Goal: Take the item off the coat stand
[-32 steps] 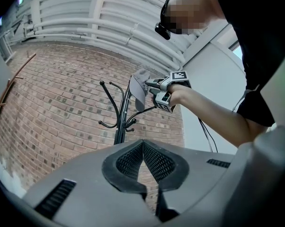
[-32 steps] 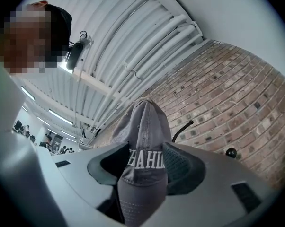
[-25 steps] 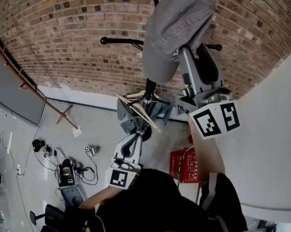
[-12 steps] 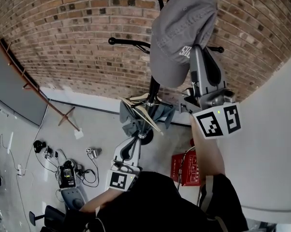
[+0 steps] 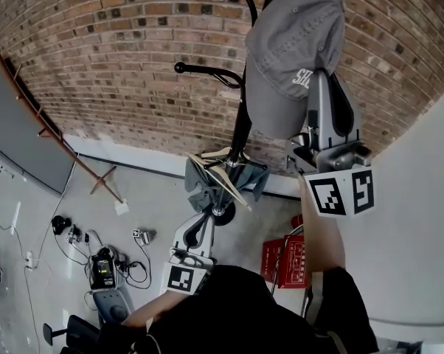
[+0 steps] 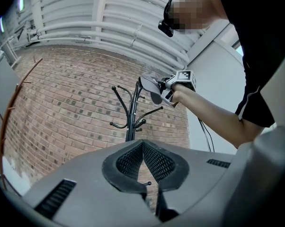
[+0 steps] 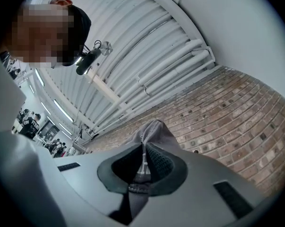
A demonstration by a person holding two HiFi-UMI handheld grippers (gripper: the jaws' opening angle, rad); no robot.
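A grey cap (image 5: 296,46) hangs at the top of the black coat stand (image 5: 241,127), against the brick wall. My right gripper (image 5: 319,80) reaches up to the cap's lower edge. Its jaws have just been closing and are now shut on the fabric. In the right gripper view the cap (image 7: 155,130) is pinched between the pads of the right gripper (image 7: 143,152). My left gripper (image 5: 204,223) stays low by the stand's base, shut and empty. The left gripper view shows the left gripper (image 6: 143,144), with the stand (image 6: 130,115) and the cap (image 6: 151,85) beyond it.
A grey cloth and a tan folded item (image 5: 223,172) sit low on the stand. One bare hook (image 5: 204,70) sticks out to the left. A red crate (image 5: 284,255) and tangled cables with devices (image 5: 104,262) lie on the floor. A white wall (image 5: 417,220) stands at the right.
The right gripper has closed on the cap. Gripper and cap have shifted up and to the right in the head view. The left gripper has stayed put.
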